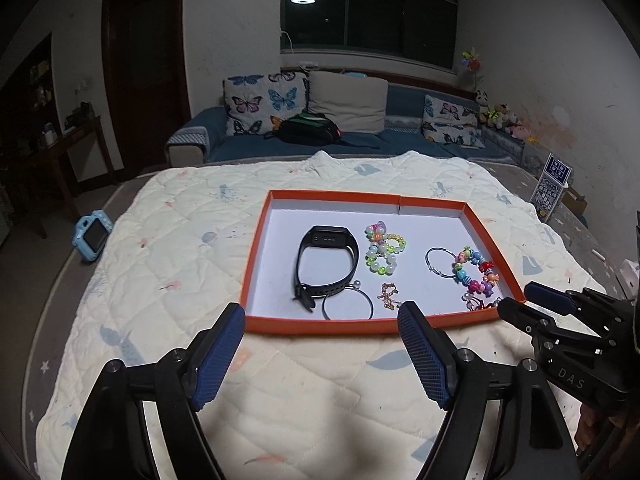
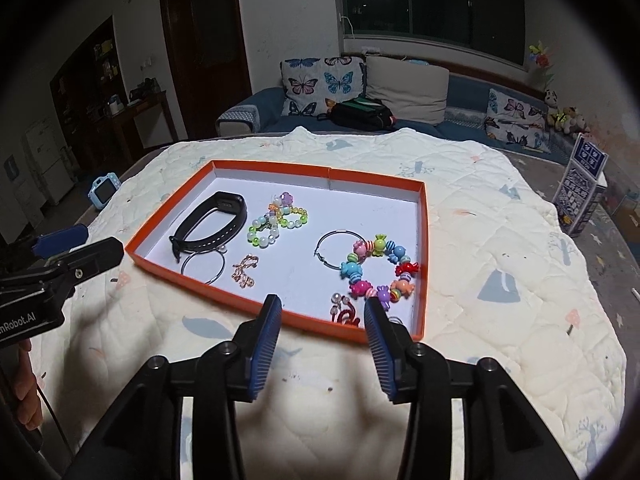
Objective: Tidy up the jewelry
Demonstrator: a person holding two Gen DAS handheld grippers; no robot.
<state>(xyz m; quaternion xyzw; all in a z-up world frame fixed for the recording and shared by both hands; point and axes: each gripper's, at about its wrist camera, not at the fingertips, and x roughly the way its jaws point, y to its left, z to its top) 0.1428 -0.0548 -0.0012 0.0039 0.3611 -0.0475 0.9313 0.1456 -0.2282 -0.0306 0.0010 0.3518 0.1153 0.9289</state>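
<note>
An orange-rimmed tray (image 1: 332, 194) (image 2: 420, 248) with a white floor lies on the quilt. In it lie a black watch band (image 1: 326, 266) (image 2: 212, 220), a green bead bracelet (image 1: 384, 250) (image 2: 276, 220), a candy bead bracelet (image 1: 476, 276) (image 2: 380, 272), two thin hoops (image 1: 348, 306) (image 2: 336, 250), a small gold chain (image 1: 390, 296) (image 2: 244, 272) and a red piece (image 2: 346, 314). My left gripper (image 1: 322, 316) is open and empty just before the tray's near rim. My right gripper (image 2: 322, 308) is open and empty at the tray's near right corner, over the red piece.
The tray sits on a cream quilt (image 1: 200, 248) covering a table. A blue toy camera (image 1: 90, 240) lies off its left edge, and a printed box (image 2: 580, 196) stands at the right. A sofa with butterfly cushions (image 1: 264, 102) lies behind.
</note>
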